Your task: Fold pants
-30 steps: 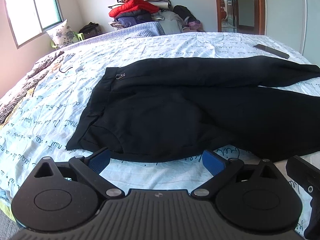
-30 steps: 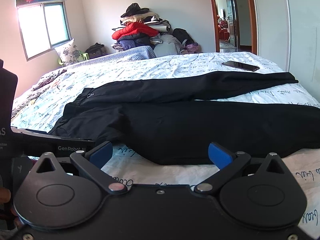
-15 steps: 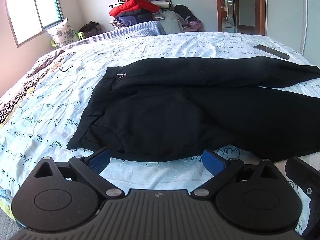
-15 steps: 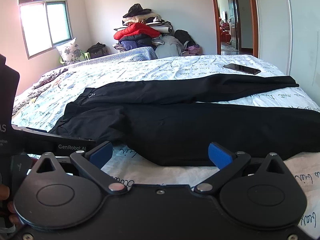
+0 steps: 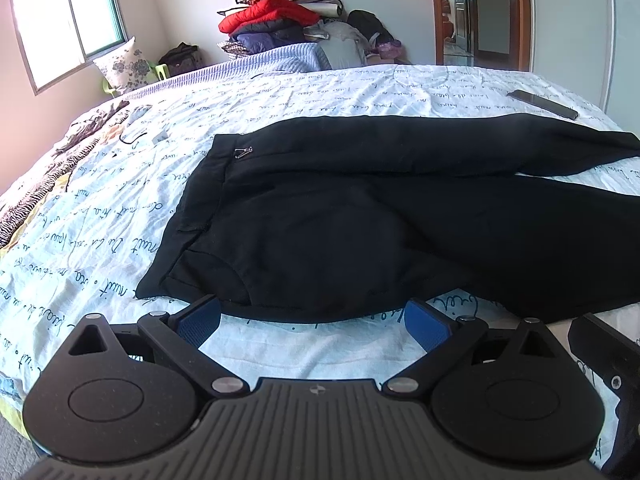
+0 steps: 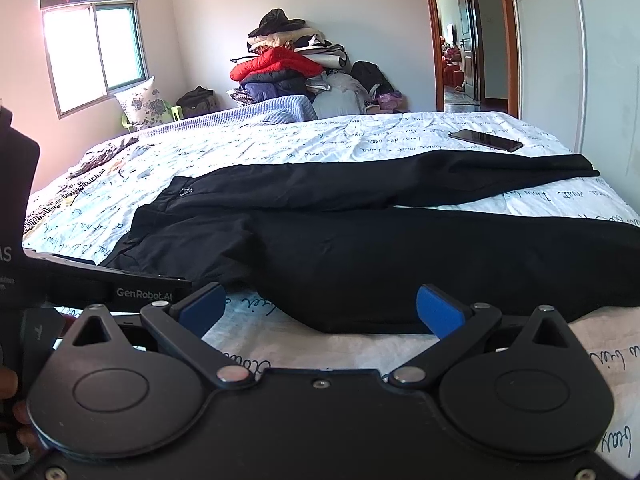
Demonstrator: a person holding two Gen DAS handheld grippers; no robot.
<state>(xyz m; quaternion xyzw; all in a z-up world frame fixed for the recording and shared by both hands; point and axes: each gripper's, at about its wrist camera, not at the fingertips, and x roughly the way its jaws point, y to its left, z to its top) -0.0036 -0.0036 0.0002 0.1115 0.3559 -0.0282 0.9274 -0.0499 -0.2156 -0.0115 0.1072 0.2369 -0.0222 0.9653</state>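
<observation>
Black pants (image 5: pixel 360 216) lie spread flat on the bed, waistband to the left and both legs running off to the right. My left gripper (image 5: pixel 314 320) hovers open at the near edge of the seat, nothing between its blue pads. In the right wrist view the pants (image 6: pixel 380 248) fill the middle. My right gripper (image 6: pixel 320 308) stands open just short of the near leg's lower edge, holding nothing. The left gripper's body (image 6: pixel 80 280) shows at the left of that view.
The bed (image 5: pixel 100 240) has a white sheet printed with handwriting. A dark phone (image 5: pixel 544 104) lies at the far right near the upper leg. Piled clothes (image 5: pixel 280 20) and a pillow (image 5: pixel 124 64) sit at the far end. Striped fabric (image 5: pixel 24 208) lies at the left edge.
Both cameras have tilted up a little, so the pants sit slightly lower in both views. The pants have not moved and both grippers stay open.
</observation>
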